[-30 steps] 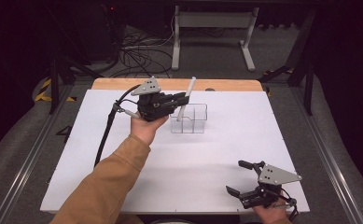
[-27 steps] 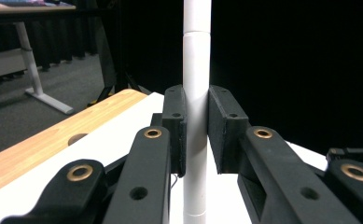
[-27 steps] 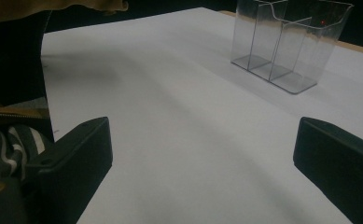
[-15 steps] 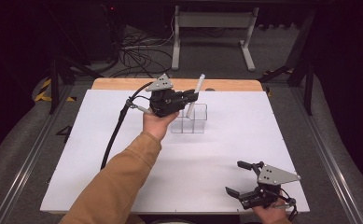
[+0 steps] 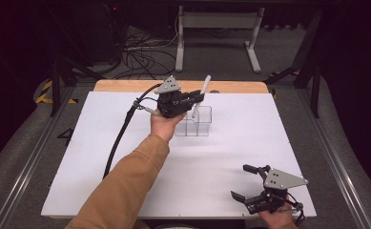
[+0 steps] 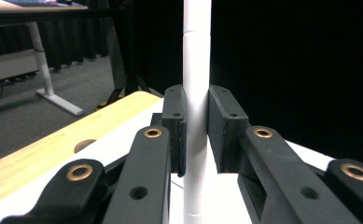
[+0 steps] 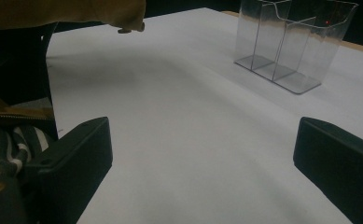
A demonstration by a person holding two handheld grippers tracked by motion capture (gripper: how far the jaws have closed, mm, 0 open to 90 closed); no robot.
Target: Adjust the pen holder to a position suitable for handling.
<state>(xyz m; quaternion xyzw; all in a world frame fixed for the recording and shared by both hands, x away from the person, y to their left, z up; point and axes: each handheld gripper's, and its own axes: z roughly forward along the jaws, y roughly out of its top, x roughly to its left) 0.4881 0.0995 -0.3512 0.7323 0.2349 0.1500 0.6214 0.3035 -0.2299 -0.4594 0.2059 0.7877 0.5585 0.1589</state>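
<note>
Two grippers work over one big white table (image 5: 126, 157), and most of its surface is bare. Largest thing on it is the clear plastic organizer (image 5: 196, 121), a divided holder standing upright toward the far middle; the right gripper view shows its compartments (image 7: 286, 42) empty.

Next down in size is the left gripper (image 5: 192, 101), held by a hand (image 5: 163, 125) in a tan sleeve just above and beside the organizer's left end. Its jaws are clamped on a white stick (image 5: 200, 97) — the left gripper view shows both pads pressed flat against the stick (image 6: 197, 93), which runs straight up between them. From above, the stick leans, its lower end near or just over the organizer's top edge; whether it is already inside a compartment I cannot tell.

Well apart, at the near right corner, the right gripper (image 5: 250, 183) rests low with its jaws spread wide and nothing between them.

Judging by this, the step in hand looks like a placement — or a lift-out — of the stick at the organizer. If placing, the next move calls for righting the stick over one compartment, lowering it, then releasing.
</note>
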